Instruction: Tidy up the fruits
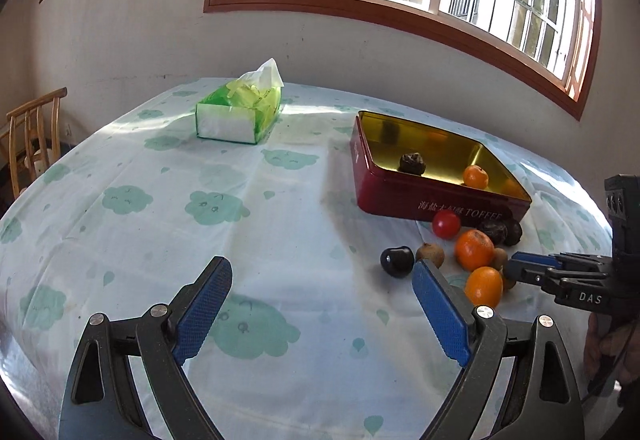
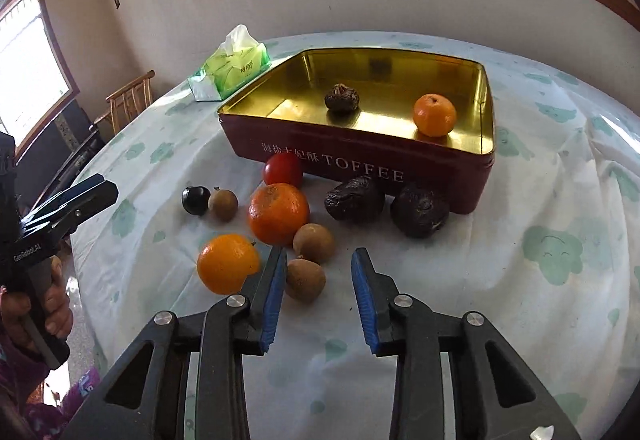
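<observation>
On table [image 2: 520, 300], before the tin's front wall: loose fruit [image 2: 278, 213] waiting, both tongs empty.
Tin [image 2: 360, 160] sits mid-table, holding one orange [image 2: 435, 115] and one dark fruit [image 2: 342, 98]. Left tongs [image 1: 320, 264] stand wide open over bare cloth, toward the near edge. Right tongs [image 2: 320, 252] have jaws narrowly apart, gripping nothing; a brown fruit [image 2: 305, 279] lies just beside the left finger.

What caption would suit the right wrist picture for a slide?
Open claw hovers over loose fruit before a red toffee tin already holding a mandarin.
</observation>
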Demonstrator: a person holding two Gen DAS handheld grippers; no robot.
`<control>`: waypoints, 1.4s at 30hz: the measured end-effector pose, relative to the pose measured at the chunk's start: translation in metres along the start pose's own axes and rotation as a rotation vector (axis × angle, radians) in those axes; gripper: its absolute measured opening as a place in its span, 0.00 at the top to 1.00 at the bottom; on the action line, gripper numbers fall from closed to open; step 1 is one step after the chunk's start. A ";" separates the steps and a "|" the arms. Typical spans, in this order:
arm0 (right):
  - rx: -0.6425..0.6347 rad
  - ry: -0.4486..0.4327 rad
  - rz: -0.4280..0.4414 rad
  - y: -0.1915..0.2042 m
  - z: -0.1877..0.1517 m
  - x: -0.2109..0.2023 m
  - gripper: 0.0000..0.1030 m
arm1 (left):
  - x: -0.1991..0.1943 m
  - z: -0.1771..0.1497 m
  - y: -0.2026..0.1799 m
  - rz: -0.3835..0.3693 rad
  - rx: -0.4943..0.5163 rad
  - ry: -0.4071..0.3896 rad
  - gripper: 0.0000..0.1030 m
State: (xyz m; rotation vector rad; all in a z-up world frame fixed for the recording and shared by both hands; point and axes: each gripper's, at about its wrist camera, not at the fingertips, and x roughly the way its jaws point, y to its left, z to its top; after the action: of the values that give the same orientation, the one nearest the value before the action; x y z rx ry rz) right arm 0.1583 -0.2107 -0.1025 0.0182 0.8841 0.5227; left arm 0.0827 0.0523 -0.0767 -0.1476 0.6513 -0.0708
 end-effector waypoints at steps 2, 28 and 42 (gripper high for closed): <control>-0.053 0.025 -0.059 0.008 -0.002 0.012 0.74 | 0.001 -0.002 -0.002 -0.006 0.006 0.009 0.11; 0.178 -0.034 -0.158 -0.053 -0.021 -0.015 0.77 | 0.081 0.027 -0.050 -0.309 0.542 0.216 0.39; 0.145 -0.026 -0.196 -0.047 -0.018 -0.012 0.76 | 0.062 0.016 -0.040 -0.149 0.229 0.179 0.73</control>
State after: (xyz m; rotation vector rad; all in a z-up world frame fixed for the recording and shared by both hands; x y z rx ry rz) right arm 0.1586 -0.2613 -0.1159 0.0693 0.8859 0.2747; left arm 0.1405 0.0074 -0.0951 0.0317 0.8049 -0.3038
